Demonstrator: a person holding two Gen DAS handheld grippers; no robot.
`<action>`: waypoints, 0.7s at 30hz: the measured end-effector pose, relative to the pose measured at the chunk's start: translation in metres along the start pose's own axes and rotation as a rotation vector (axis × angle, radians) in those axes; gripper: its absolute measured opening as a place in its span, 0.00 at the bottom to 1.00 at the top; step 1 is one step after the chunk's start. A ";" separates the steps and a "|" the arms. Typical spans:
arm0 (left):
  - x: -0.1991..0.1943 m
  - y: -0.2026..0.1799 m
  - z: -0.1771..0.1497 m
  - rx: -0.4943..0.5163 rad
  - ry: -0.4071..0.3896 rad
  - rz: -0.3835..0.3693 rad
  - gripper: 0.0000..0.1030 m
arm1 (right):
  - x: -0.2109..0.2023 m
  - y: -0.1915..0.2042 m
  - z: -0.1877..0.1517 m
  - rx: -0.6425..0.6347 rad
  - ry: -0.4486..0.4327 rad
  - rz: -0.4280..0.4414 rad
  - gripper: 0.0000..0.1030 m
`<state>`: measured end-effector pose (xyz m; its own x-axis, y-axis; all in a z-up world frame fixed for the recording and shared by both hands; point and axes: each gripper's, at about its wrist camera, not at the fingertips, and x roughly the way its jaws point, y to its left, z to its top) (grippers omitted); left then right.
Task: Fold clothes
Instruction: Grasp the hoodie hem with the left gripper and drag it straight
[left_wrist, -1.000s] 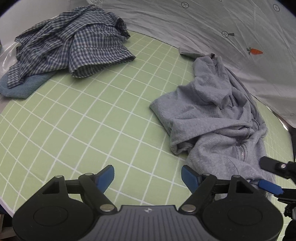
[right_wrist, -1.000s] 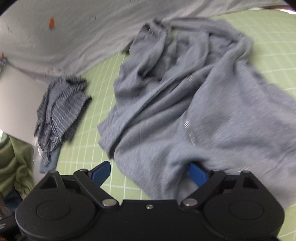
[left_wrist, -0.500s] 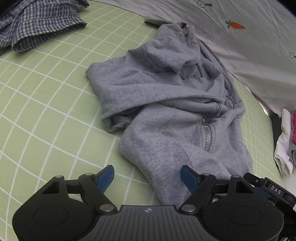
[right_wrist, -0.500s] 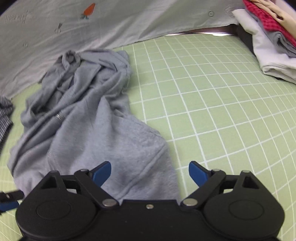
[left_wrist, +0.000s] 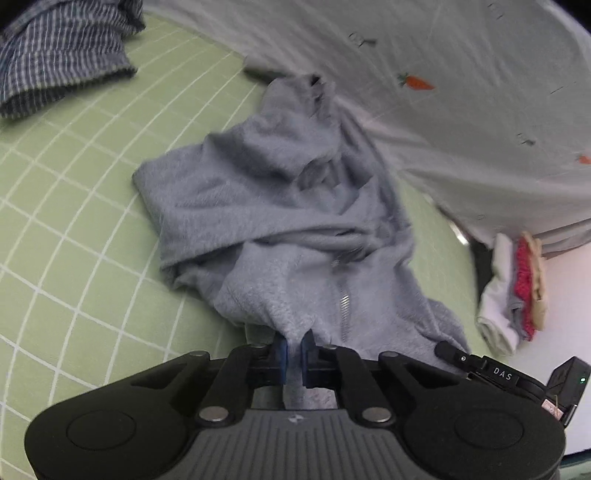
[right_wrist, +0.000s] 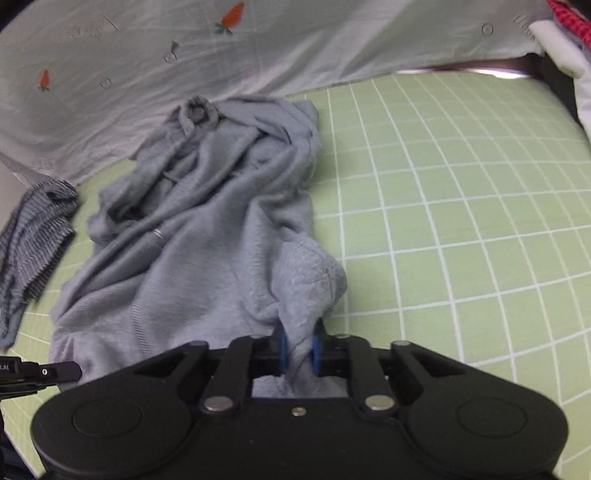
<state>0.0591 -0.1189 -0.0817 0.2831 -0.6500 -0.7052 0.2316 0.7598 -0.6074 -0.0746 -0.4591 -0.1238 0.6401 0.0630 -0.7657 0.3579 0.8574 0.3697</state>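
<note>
While both grippers tilt down toward the green grid mat (left_wrist: 74, 206), each one now has fabric pinched in it. Starting at the left: the plaid shirt (left_wrist: 62, 55) sits crumpled at the far left corner of the mat, well apart from everything else. Then the left gripper (left_wrist: 294, 354), blue pads squeezed together on the near hem of the grey zip hoodie (left_wrist: 288, 229), just left of the zipper. Its jaws have just been closing, with that hem between them; half a second back they stood wide apart over the same edge. The hoodie lies bunched in the middle of the mat, its far end up against the white carrot-print sheet (left_wrist: 461, 92).

Moving right, the right gripper (right_wrist: 298, 350) is clamped on the hoodie's other near corner, a fat wad of cloth bulging up between the pads. Same story, jaws just closed from wide open, cloth in between. In the left view it's poking in at the lower right.

No containers here, just a stack of folded clothes (left_wrist: 517, 288) off the mat's right edge
</note>
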 end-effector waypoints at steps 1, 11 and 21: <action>-0.021 -0.002 0.003 0.018 -0.038 -0.028 0.07 | -0.021 -0.004 0.004 0.055 -0.026 0.053 0.10; -0.013 0.023 -0.016 0.075 -0.014 0.254 0.28 | -0.050 -0.011 -0.023 0.118 0.005 -0.145 0.37; 0.015 0.029 -0.070 -0.014 0.114 0.237 0.61 | -0.023 -0.018 -0.054 0.037 0.032 -0.237 0.69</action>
<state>0.0050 -0.1070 -0.1360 0.2210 -0.4515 -0.8645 0.1581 0.8913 -0.4251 -0.1330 -0.4487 -0.1414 0.5137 -0.1212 -0.8493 0.5208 0.8308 0.1965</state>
